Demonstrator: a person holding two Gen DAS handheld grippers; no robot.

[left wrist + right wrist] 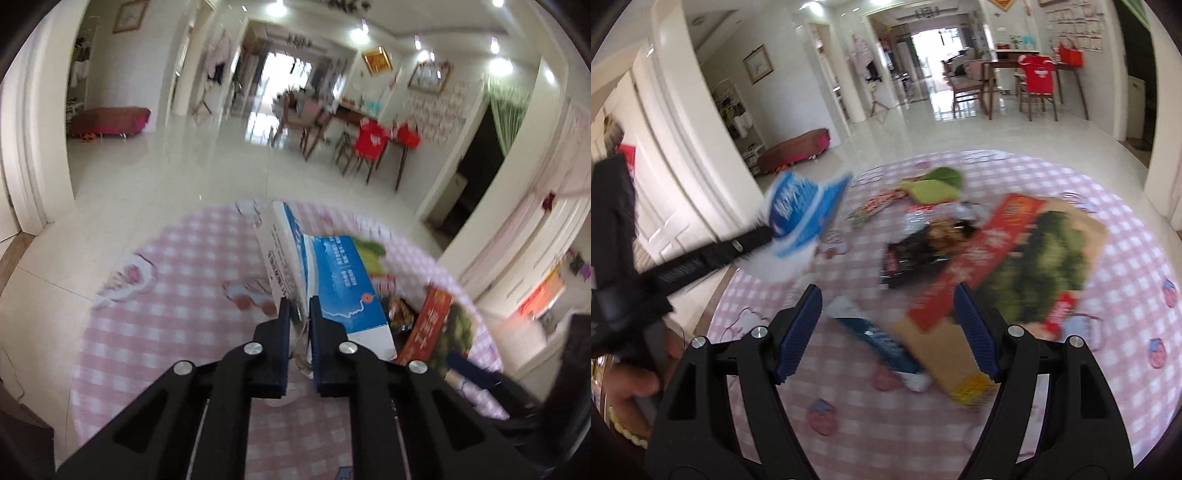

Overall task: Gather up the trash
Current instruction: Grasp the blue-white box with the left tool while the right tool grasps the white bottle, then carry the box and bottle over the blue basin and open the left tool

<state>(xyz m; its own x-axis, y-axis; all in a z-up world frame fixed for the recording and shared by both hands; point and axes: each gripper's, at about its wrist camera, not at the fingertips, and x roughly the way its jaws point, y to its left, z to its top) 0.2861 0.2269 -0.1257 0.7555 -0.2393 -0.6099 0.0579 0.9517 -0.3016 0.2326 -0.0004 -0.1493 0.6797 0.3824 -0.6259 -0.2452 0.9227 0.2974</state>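
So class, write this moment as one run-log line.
left tongs: shut on blue-and-white carton | right tongs: open, empty, over red-and-green box | pink checked table: litter remains

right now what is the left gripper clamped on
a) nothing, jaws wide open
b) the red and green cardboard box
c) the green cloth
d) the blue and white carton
d: the left gripper has its jaws nearly together on the edge of the blue and white carton, and the right wrist view shows that carton lifted off the checked tablecloth at the tip of that gripper.
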